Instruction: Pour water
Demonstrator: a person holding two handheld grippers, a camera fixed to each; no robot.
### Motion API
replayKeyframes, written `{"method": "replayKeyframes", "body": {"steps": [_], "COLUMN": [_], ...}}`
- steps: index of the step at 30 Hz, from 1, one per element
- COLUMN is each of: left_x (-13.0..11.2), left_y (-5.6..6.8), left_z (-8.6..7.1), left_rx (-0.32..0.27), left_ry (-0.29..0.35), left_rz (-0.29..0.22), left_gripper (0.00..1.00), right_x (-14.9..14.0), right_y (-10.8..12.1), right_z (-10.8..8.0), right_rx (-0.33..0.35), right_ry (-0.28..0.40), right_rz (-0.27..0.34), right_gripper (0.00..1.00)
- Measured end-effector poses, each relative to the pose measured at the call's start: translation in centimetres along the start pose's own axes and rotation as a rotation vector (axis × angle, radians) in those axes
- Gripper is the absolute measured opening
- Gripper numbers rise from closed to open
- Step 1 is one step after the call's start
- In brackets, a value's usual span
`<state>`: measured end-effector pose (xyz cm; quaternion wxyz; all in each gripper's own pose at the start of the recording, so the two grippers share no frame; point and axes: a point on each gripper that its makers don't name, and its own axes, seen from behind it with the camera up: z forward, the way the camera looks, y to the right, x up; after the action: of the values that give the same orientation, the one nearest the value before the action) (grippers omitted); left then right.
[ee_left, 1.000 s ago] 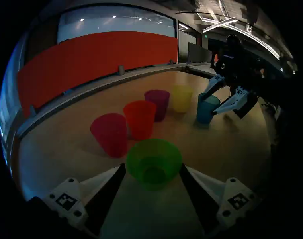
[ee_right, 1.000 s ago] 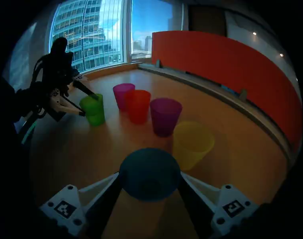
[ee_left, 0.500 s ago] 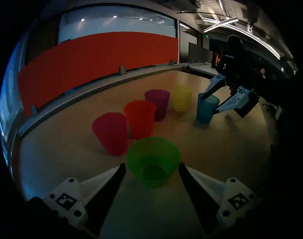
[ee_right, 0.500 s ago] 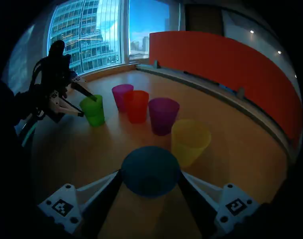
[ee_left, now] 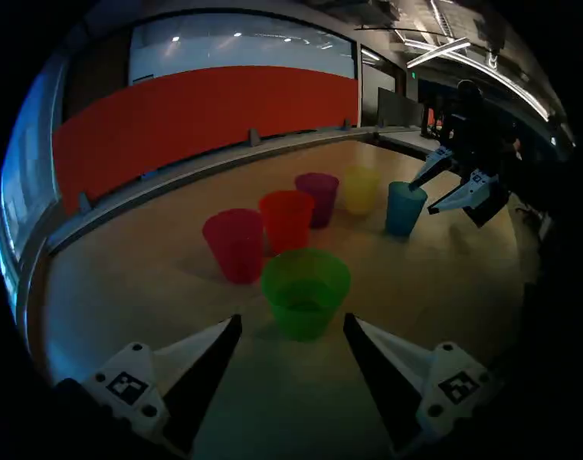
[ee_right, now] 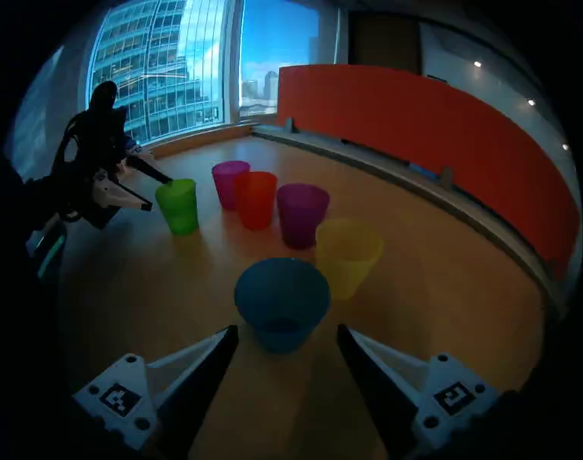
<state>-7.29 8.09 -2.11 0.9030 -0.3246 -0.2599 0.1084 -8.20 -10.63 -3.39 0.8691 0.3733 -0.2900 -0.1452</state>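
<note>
Found left claw (ee_left: 289, 317) with fingers spread apart, clamped on nothing. Located green cup (ee_left: 305, 293) upright on the wooden worktop (ee_left: 122, 307) at 12 o'clock from the fingertips, just ahead of them and clear of both. Checked against the right gripper view: same claw at 9 o'clock, dark against the light, tips just beside the green cup with a slight gap showing.

Found right claw (ee_right: 286, 330) likewise spread wide, gripping nothing. Located blue cup (ee_right: 282, 303) upright at 12 o'clock from its tips, just beyond them, free of both fingers. Checked against the left gripper view: this claw at 2 o'clock, tips just beside the blue cup's rim.

Noted four more cups upright in a line between the green and the blue: red cup (ee_left: 236, 245), orange cup (ee_left: 287, 220), purple cup (ee_left: 318, 198), yellow cup (ee_left: 361, 189), in that order from the green end. Saw red and orange overlapping in both views; cannot tell whether touching. Placed yellow just beside blue, at 1 o'clock from it in the right gripper view.

Cannot tell whether any cup holds water: interiors too dim.

Recorded orange wall panel (ee_left: 199, 107) along the worktop's far edge at 11 o'clock in the left gripper view, and window (ee_right: 176, 69) with high-rise buildings at 11 o'clock in the right gripper view.
</note>
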Motion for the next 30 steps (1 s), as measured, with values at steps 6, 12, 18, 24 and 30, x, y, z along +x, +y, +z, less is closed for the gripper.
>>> {"method": "replayKeyframes", "body": {"steps": [6, 12, 18, 24, 30], "left_x": [-0.2, -0.3, -0.2, 0.5, 1.9], "left_y": [-0.5, -1.0, -2.5, -3.8, -5.1], "left_z": [-1.2, -2.0, -3.2, -4.5, -5.7], "left_rx": [0.038, 0.079, 0.150, 0.202, 0.258], "left_ry": [0.007, 0.020, 0.059, 0.115, 0.178], "left_rz": [-0.009, -0.022, -0.070, -0.142, -0.174], "left_gripper": [0.99, 0.99, 0.99, 0.99, 0.99], "right_x": [-0.3, -0.2, 0.4, 1.3, 2.7], "right_y": [0.3, 0.5, 1.1, 1.8, 2.5], "right_z": [-1.3, -2.2, -3.1, -4.1, -4.8], "right_rx": [-0.025, -0.050, -0.091, -0.138, -0.192], "right_ry": [0.013, 0.037, 0.076, 0.123, 0.178], "right_rz": [0.006, 0.021, 0.048, 0.075, 0.101], "right_gripper": [1.00, 1.00, 1.00, 1.00, 1.00]}}
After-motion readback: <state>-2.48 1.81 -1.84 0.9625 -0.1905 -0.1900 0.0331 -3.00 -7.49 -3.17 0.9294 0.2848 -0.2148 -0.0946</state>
